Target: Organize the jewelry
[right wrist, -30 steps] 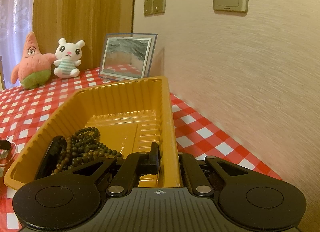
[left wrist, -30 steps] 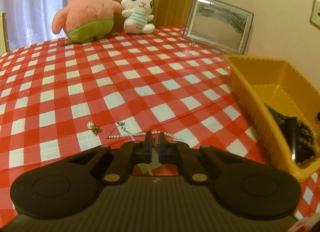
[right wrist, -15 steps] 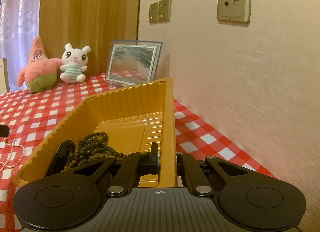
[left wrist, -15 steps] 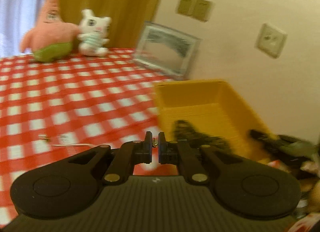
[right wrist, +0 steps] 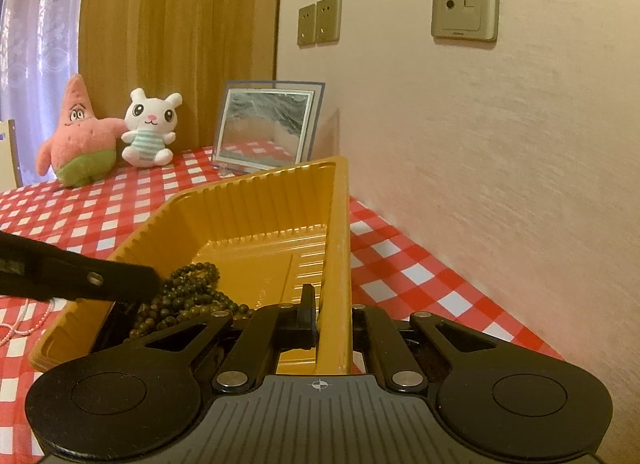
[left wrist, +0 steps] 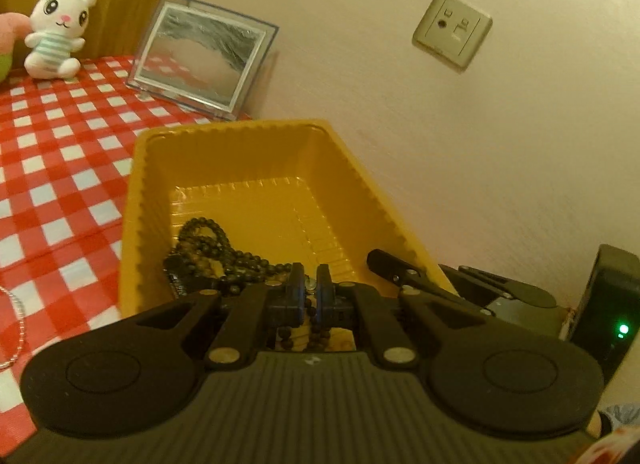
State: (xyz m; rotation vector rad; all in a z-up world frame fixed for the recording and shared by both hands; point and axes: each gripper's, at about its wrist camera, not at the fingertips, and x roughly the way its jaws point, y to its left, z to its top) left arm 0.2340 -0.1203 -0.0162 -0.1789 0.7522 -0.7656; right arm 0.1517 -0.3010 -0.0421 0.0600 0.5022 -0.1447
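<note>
A yellow plastic tray (left wrist: 240, 152) stands on the checked tablecloth by the wall and holds a dark bead necklace (left wrist: 208, 240). My left gripper (left wrist: 309, 284) hangs over the tray's near end, shut on a small silver piece of jewelry (left wrist: 309, 285) pinched between its pads. My right gripper (right wrist: 332, 304) is shut on the tray's right wall (right wrist: 338, 248). The tray (right wrist: 256, 200) and the beads (right wrist: 188, 288) also show in the right wrist view, with a left finger (right wrist: 80, 276) reaching in from the left. A pearl necklace (right wrist: 24, 320) lies on the cloth left of the tray.
A pink star plush (right wrist: 78, 136) and a white bunny plush (right wrist: 150, 128) sit at the table's back. A framed picture (right wrist: 268, 124) leans behind the tray. The wall (right wrist: 500, 144) runs close along the tray's right side. A thin chain (left wrist: 16, 328) lies left.
My left gripper has lifted from the cloth near the pearl necklace and swung right over the tray, carrying the small piece. My right gripper keeps its hold on the tray wall.
</note>
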